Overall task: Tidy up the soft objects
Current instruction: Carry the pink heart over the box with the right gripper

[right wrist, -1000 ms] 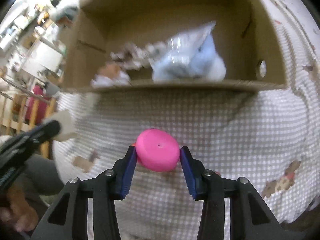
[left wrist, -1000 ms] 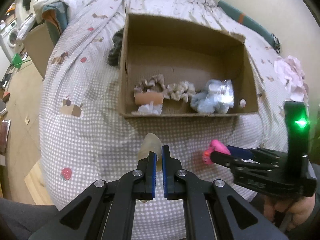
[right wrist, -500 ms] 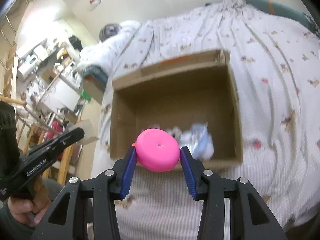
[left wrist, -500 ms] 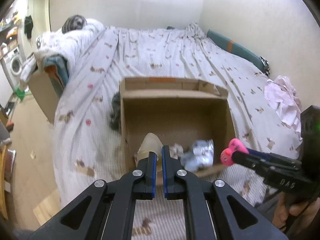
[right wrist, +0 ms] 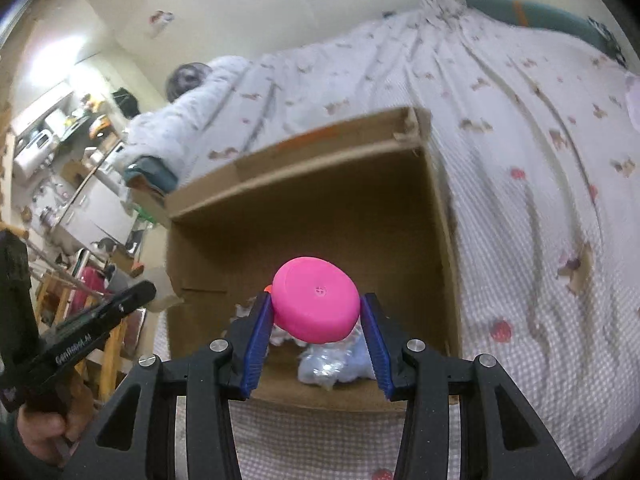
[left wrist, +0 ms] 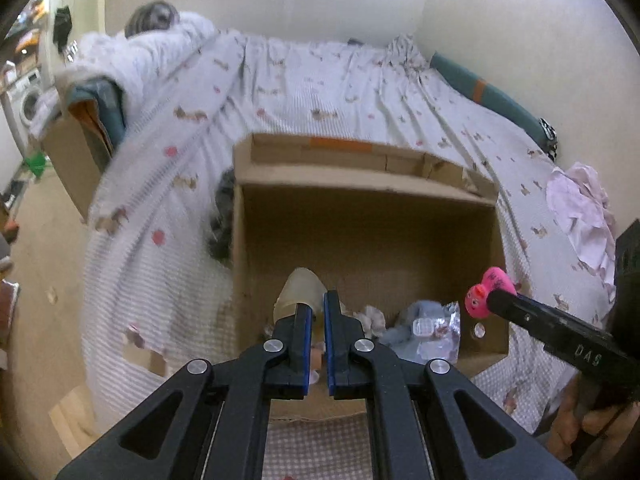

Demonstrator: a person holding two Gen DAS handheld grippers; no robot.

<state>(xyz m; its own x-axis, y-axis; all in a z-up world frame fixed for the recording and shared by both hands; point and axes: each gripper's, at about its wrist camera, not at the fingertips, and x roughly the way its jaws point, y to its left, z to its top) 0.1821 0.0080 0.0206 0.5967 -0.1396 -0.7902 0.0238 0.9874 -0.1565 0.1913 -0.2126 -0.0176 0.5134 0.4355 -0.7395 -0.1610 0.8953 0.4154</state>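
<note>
An open cardboard box lies on the bed; it also shows in the right wrist view. My left gripper is shut on a pale beige soft object, held over the box's near left part. My right gripper is shut on a pink rubber duck, above the box's near edge; the duck also shows in the left wrist view at the box's right wall. Soft items lie in the box, among them a light blue bundle in clear wrap.
The bed has a checked sheet with small prints. A rumpled duvet lies at the left, a pink cloth at the right, a dark grey item left of the box. Room furniture stands beyond the bed's left side.
Both grippers have risen and moved forward from the sheet in front of the box to over its near part, each still holding its object.
</note>
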